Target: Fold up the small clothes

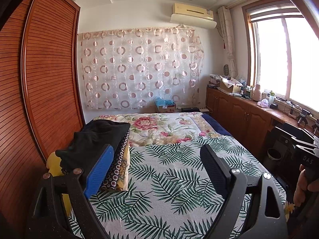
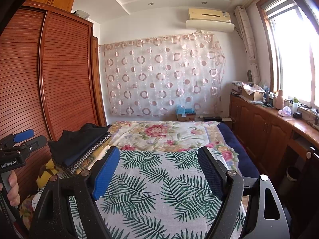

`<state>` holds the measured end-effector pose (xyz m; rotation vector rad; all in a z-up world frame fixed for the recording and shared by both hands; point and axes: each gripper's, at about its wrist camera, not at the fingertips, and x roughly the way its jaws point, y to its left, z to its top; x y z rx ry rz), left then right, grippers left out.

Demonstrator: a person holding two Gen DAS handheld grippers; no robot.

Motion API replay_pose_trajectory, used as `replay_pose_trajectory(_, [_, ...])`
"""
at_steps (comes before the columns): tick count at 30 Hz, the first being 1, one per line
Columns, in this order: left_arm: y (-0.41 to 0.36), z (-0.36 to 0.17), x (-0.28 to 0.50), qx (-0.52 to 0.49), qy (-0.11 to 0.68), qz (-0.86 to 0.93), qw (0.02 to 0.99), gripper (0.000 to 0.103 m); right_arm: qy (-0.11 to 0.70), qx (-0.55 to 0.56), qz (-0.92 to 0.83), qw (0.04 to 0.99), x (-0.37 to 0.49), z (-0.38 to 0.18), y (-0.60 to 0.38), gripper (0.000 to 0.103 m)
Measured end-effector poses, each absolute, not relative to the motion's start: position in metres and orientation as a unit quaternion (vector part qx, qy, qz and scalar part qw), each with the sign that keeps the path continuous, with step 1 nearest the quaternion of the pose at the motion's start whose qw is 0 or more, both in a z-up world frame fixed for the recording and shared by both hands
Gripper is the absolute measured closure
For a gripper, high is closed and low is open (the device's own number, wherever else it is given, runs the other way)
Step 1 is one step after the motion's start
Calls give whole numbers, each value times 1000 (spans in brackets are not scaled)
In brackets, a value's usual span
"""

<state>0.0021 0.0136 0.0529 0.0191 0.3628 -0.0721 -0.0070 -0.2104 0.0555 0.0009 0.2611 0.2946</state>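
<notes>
Two grippers hover above the near end of the bed, each with its fingers spread wide and nothing between them. The left gripper (image 1: 157,163) has a ribbed blue pad on its left finger (image 1: 100,171) and a dark textured pad on the other; the right gripper (image 2: 159,169) is built alike. A hand (image 2: 11,189) wraps the left gripper's grey handle at the left edge of the right wrist view.

Under both lies a flat, coarse-woven palm-leaf cloth (image 1: 169,179), smooth and unwrinkled, leaving broad open room in the middle of the bed. At its left edge sits the stack of folded clothes (image 1: 111,151): soft black fabric on top, a navy piece with round printed motifs below, yellow cloth at the bottom. The stack lies just beside the left gripper's blue pad; I cannot tell whether they touch.

Farther on is a floral bedspread (image 1: 159,127). A slatted wooden wardrobe (image 1: 45,79) bounds the left, low wooden cabinets (image 1: 239,113) the right. A sheer circle-patterned curtain (image 1: 139,69) covers the far wall.
</notes>
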Motion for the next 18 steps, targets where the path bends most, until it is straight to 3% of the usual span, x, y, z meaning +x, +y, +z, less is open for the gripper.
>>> replay_pose_trajectory(18, [14, 51, 2, 10, 180, -36, 983, 14, 128, 0, 148, 981, -6, 55, -212, 21])
